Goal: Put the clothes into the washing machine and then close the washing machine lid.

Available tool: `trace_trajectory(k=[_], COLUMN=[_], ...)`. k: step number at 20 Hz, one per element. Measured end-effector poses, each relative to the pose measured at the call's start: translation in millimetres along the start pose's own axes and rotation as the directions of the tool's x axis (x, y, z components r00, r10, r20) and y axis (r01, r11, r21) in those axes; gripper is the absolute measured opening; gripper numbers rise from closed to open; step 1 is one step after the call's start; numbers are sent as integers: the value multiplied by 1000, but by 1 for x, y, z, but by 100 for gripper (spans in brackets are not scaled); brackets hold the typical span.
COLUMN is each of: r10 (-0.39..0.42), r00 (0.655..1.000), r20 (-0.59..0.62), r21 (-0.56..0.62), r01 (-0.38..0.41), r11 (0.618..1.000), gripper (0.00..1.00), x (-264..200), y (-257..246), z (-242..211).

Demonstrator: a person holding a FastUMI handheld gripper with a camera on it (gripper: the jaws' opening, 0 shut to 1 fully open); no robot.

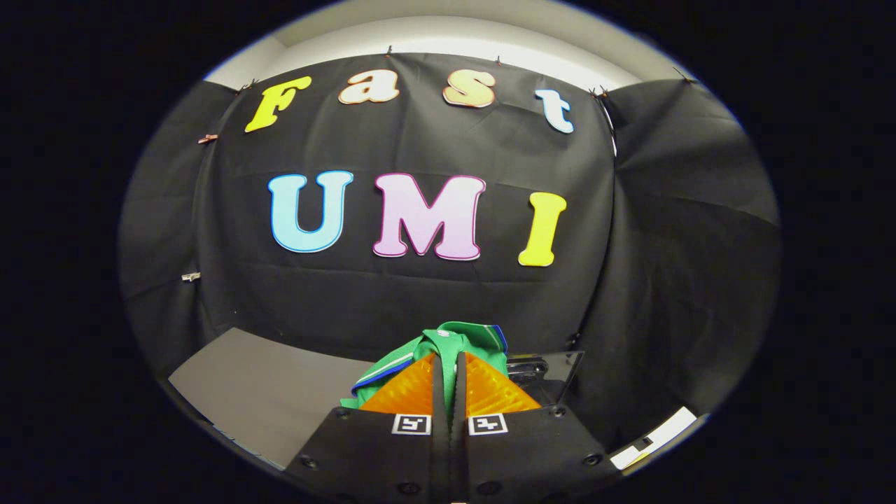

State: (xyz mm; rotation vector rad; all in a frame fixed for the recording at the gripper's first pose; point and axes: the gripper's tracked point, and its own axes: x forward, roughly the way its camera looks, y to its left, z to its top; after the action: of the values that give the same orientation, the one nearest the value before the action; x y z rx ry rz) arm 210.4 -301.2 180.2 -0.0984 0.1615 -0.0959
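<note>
Now tongs (pixel 449 364) clamp green garment (pixel 458 339), bunched upward

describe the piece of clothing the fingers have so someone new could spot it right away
Start at the black cloth wall and drop to the grey tabletop below it. Above that, the gripper has its fingers shut on a bunched green garment. Its white and blue trim marks it out from the dark, glossy object just beyond it.

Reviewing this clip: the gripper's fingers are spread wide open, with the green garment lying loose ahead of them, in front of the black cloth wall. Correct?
Not quite. In the gripper view the gripper is closed, both fingers pinching the green garment between them, lifted in front of the black cloth wall.
</note>
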Motion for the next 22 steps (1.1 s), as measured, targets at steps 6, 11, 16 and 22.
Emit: trace_trajectory(k=[6,11,16,22], r10=[-24,-58,-73,-84], r00=[996,982,956,891], r20=[-86,-180,-285,-445], r21=[-21,-36,-69,-70], r01=[22,52,56,59], r11=[1000,998,996,996], gripper=[5,5,5,5], x=[36,72,103,126], y=[-57,-80,-86,-83], z=[-65,-137,-213,-318])
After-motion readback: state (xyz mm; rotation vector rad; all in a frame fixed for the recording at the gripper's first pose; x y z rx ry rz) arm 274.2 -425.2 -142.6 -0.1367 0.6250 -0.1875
